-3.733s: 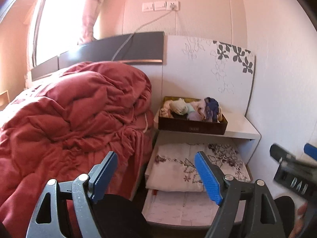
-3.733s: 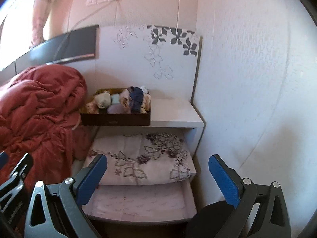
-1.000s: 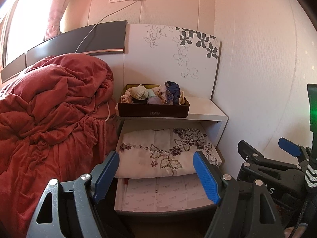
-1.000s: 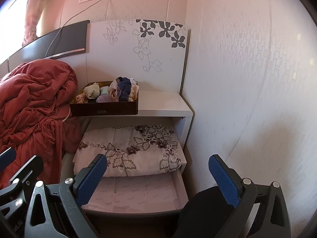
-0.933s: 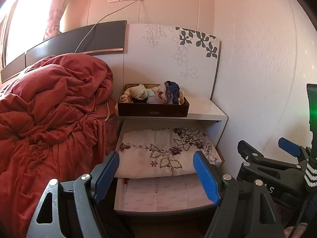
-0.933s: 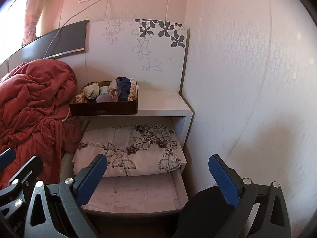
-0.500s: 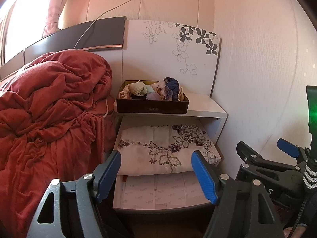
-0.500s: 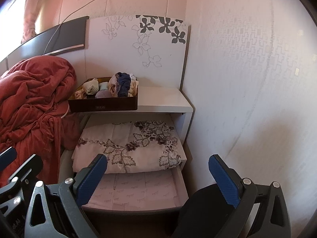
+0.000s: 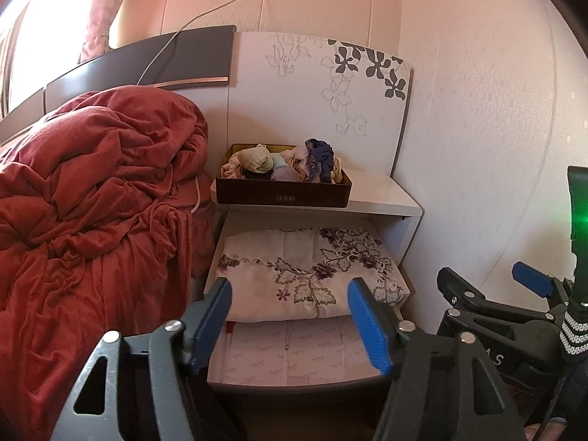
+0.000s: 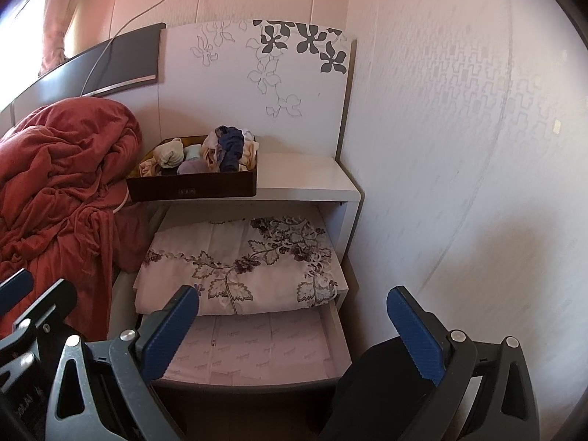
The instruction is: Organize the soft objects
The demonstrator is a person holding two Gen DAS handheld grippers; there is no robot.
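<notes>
Since the frame a second ago, your left gripper (image 9: 290,316) has been closing: its blue pads stand nearer together, yet remain well apart with nothing between them. Neither hand has shifted.

At far left, a red duvet (image 9: 92,202) lies heaped on the bed, touching the white nightstand (image 9: 382,198). On the nightstand top, toward its left side, sits a dark box (image 9: 283,193) filled with bundled soft items (image 9: 290,163). In the open drawer (image 10: 257,352) beneath, a folded floral cloth (image 9: 305,272) lies toward the back; the drawer's front section shows bare lining.

Your right gripper (image 10: 294,327) stands wide open and holds nothing. It hangs in front of the drawer, beside the left gripper.
</notes>
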